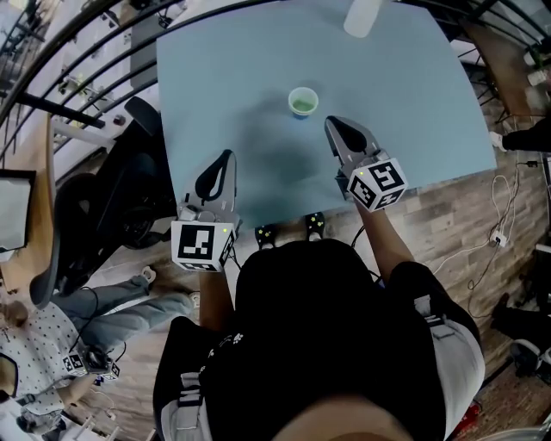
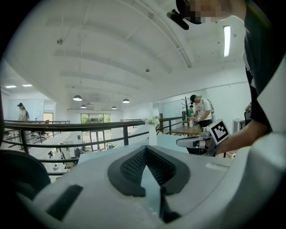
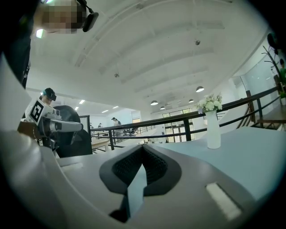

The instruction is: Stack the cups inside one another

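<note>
A small green cup [image 1: 302,102] stands upright on the pale blue table [image 1: 413,95], seen from above; it shows in neither gripper view. My left gripper [image 1: 227,156] hovers over the table's near left part, well short of the cup, its jaws together with nothing between them [image 2: 145,148]. My right gripper [image 1: 332,124] is just right of the cup and a little nearer to me, apart from it, also shut and empty [image 3: 143,147]. Each gripper view shows the other gripper off to the side.
A white vase [image 1: 362,15] with flowers [image 3: 213,127] stands at the table's far edge. A dark office chair [image 1: 112,189] is left of the table, with a black railing [image 1: 77,52] beyond it. A person sits at lower left.
</note>
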Demonstrator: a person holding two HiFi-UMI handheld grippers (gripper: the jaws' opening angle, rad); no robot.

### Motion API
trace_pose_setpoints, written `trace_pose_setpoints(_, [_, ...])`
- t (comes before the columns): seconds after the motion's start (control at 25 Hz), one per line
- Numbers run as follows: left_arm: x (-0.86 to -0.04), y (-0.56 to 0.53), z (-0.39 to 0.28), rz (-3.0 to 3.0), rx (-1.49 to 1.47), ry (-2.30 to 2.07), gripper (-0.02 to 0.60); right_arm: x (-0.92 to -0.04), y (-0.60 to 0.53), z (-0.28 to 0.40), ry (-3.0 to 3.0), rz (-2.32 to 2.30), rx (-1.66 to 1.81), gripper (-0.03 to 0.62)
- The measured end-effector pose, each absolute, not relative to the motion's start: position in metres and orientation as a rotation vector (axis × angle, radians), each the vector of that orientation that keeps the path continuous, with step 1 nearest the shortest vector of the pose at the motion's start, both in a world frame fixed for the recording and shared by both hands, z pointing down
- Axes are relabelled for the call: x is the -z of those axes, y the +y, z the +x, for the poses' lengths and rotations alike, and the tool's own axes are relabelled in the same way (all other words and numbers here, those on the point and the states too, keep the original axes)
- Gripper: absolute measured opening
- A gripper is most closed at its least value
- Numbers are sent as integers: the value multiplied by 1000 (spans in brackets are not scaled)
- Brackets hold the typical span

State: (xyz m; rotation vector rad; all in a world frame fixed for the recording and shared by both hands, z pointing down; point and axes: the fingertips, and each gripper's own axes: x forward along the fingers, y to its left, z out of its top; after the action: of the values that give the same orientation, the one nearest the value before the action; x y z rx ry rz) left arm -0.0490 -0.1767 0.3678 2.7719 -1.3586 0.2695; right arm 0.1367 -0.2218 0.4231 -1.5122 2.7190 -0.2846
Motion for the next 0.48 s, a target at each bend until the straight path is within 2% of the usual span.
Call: trace_pose_setpoints(0.48, [-369, -172, -47, 2773, -276, -1356, -15, -420, -217, 131, 2750, -1481, 262, 6])
